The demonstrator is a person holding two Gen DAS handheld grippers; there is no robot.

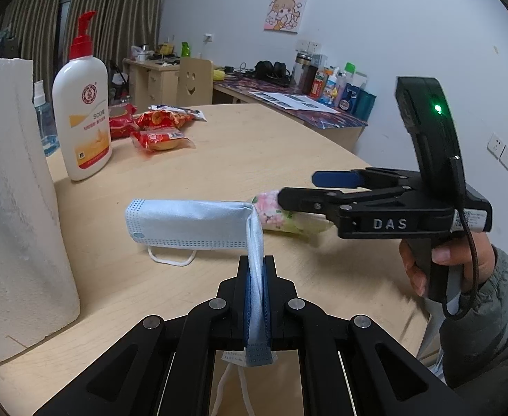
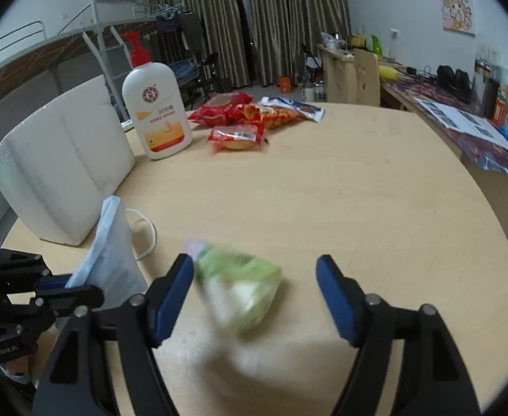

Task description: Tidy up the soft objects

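Fingers of the left gripper (image 1: 256, 277) were pressed together on one end of a pale blue face mask (image 1: 191, 223), pinching it; the rest of the mask stretched forward and hung just over the round wooden table (image 1: 254, 145), its white ear loop (image 1: 172, 256) drooping onto the wood. Just beyond the mask's far corner lay a small tissue pack (image 2: 240, 291) with pink flowers and green on its wrapper, resting on the table; in the right wrist view it looked blurred. The right gripper (image 2: 255, 280) stood spread wide around that pack, its blue pads clear of it on both sides; a hand (image 1: 441, 267) in a grey sleeve held its handle. Farther back stood a white lotion bottle (image 1: 82, 118) with a red pump, a paper towel roll (image 1: 14, 208) and several red snack packets (image 1: 156, 128).
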